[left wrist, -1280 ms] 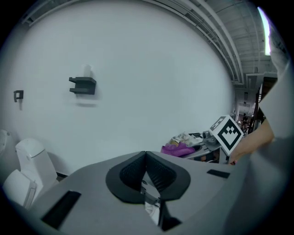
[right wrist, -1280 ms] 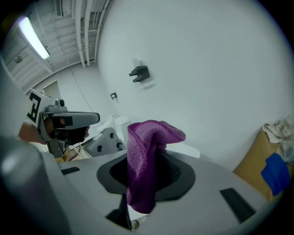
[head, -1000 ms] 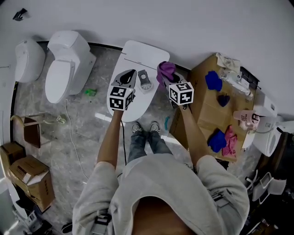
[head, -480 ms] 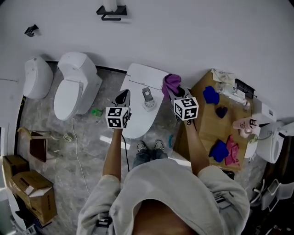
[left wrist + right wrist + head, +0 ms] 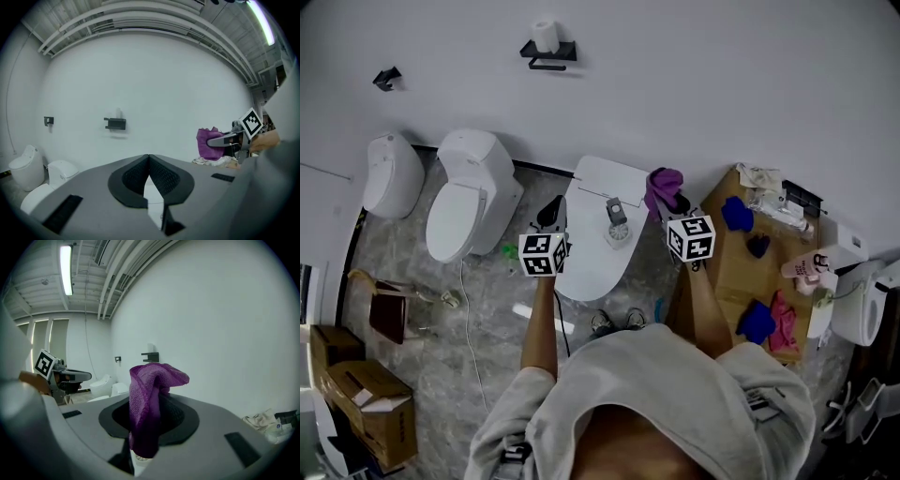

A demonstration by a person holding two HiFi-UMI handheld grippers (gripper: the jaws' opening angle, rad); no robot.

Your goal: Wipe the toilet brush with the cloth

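— Over the white toilet lid (image 5: 589, 267), where do the two tools sit?

— One on either side. The left gripper (image 5: 149, 161) hovers above the lid's left edge and the right gripper (image 5: 149, 416) above its right edge. Both point toward the wall.

— What has the left one got?

— Nothing. Its own view shows the two black pads pressed together at the tips. Beyond them there is only the white wall and a dark wall-mounted holder (image 5: 115, 123).

— And the right?

— Its jaws are clamped on a purple cloth (image 5: 152, 378). The cloth rises out of the pinch and folds over at the top, and the rest runs down between the pads.

— Where is the brush?

— In the head view, what looks like the toilet brush (image 5: 617, 223) stands in its holder on the lid, near the wall end. It is a small grey-and-white item between the two grippers, and from overhead I can't make out bristles. Neither gripper touches it. The cloth is near it on the right, but apart from it.

— Anything else around?

— A second toilet (image 5: 473, 192) stands to the left on the grey floor, with another white fixture (image 5: 392, 173) beyond it. To the right, a cardboard surface (image 5: 731, 272) carries blue cloths (image 5: 736, 214) and a pink cloth (image 5: 783, 311). Cardboard boxes (image 5: 356, 394) sit at the lower left.
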